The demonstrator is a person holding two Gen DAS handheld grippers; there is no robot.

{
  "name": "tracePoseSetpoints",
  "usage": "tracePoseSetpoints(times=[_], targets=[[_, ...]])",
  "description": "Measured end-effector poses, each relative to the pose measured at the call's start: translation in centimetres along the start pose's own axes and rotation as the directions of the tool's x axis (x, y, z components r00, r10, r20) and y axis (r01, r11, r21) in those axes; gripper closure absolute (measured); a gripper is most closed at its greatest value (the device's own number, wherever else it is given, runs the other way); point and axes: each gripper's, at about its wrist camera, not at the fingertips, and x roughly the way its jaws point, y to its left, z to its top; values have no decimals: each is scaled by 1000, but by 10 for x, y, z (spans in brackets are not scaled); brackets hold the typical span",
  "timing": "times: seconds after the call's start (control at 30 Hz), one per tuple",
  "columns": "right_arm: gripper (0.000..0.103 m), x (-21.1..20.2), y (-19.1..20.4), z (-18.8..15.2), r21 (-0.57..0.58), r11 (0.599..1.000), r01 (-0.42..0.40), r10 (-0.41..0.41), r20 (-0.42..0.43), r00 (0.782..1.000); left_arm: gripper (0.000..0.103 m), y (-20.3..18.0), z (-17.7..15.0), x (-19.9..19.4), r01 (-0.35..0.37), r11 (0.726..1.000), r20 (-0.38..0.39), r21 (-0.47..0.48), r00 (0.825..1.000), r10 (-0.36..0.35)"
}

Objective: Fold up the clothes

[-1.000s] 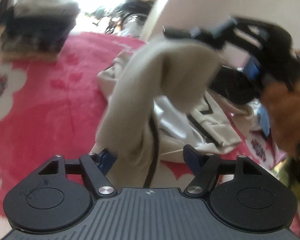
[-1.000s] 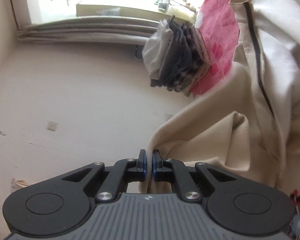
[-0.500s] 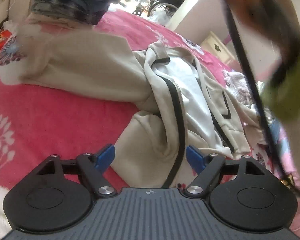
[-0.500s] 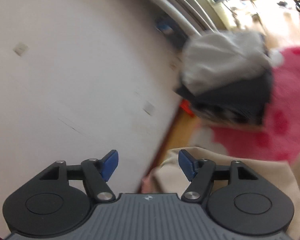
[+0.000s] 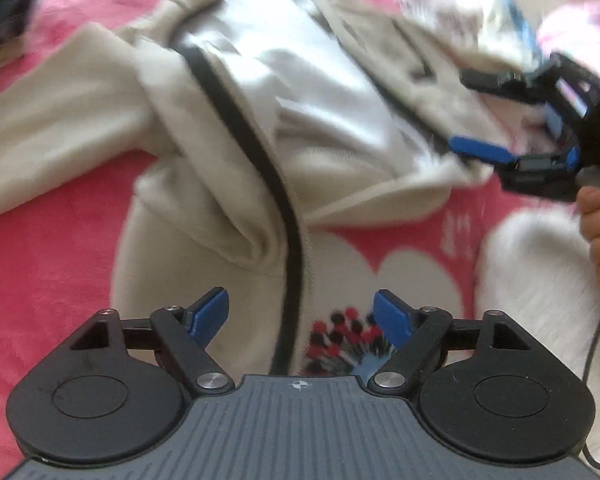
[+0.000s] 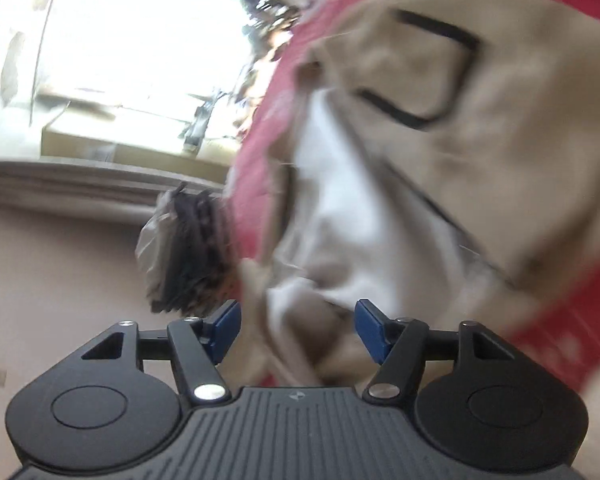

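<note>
A beige zip jacket (image 5: 228,128) with a white lining and a black zipper lies spread on a pink blanket (image 5: 40,248). My left gripper (image 5: 300,316) hovers over its lower hem. Its jaws are closing, with the zipper edge below the gap and neither pad on the cloth. My right gripper (image 5: 472,114), held by a hand (image 5: 596,224), reaches in at the jacket's right edge. In the right wrist view this gripper (image 6: 300,326) has a blurred fold of the jacket (image 6: 440,128) between its closing jaws, apart from both pads.
A stack of folded clothes (image 6: 184,248) stands at the far end of the blanket, also visible as the stack (image 5: 4,8) at the top left. More loose garments (image 5: 480,12) lie beyond the jacket. A bright window (image 6: 140,40) and a pale wall are behind.
My right gripper, shut on the lifted jacket sleeve a second ago, let it go and swung down to the jacket's right edge. The sleeve now lies flat. My left gripper dropped closer to the hem.
</note>
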Motion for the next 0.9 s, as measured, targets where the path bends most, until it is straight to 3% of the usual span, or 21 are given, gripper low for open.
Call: tracePoseSetpoints(times=[0.03,0.17,0.23,0.27,0.3,0.33,0.37,0.43,0.47,0.6,0.7,0.77,0.8,0.83,0.87,0.9], targets=[[38,1,-9,-3,-2,1000,8,-8,-4,1000,32,-5,0,6,-22,999,-27,23,999,23],[46,24,-20,-17,52,998,40,-36,-88,995,71,-5,-2,26,-103,995,-126,-15,987,100],[47,27,-8,-23,-79,992,98,-106,-102,989,81,5,-4,25,-117,989,-119,-93,987,106],[47,29,-1,-26,-151,980,127,-143,-103,984,92,11,-5,21,-119,984,-109,-134,989,104],[48,29,13,-35,-303,939,165,-198,-82,977,95,18,-7,17,-119,977,-98,-174,990,103],[47,30,29,-44,-459,865,201,-251,-49,967,95,24,-9,13,-118,970,-87,-213,991,102],[47,31,45,-53,-600,765,233,-297,-7,955,96,32,-10,7,-110,963,-68,-244,993,96],[47,30,63,-79,-818,530,223,-334,40,942,97,46,-13,-6,-92,948,-29,-305,996,88],[47,30,70,-93,-892,404,201,-342,56,938,97,53,-15,-13,-81,939,-8,-335,997,83],[49,56,85,-140,-995,3,101,-333,95,938,98,85,-21,-49,33,885,121,-464,992,26],[50,97,85,-160,-983,-182,34,-356,99,929,99,111,-25,-76,152,810,224,-567,974,-26],[55,124,80,-166,-966,-257,-21,-418,91,904,99,128,-29,-92,246,741,304,-625,951,-59],[73,133,75,-167,-958,-282,-48,-454,89,887,99,135,-31,-98,285,707,337,-648,939,-69],[101,140,71,-166,-951,-302,-65,-487,95,868,99,140,-31,-105,310,680,366,-665,928,-65],[101,141,70,-164,-946,-315,-83,-505,92,858,99,145,-31,-112,334,654,393,-679,918,-61],[101,135,71,-163,-942,-319,-106,-503,74,861,99,148,-32,-116,356,635,414,-686,908,-62]])
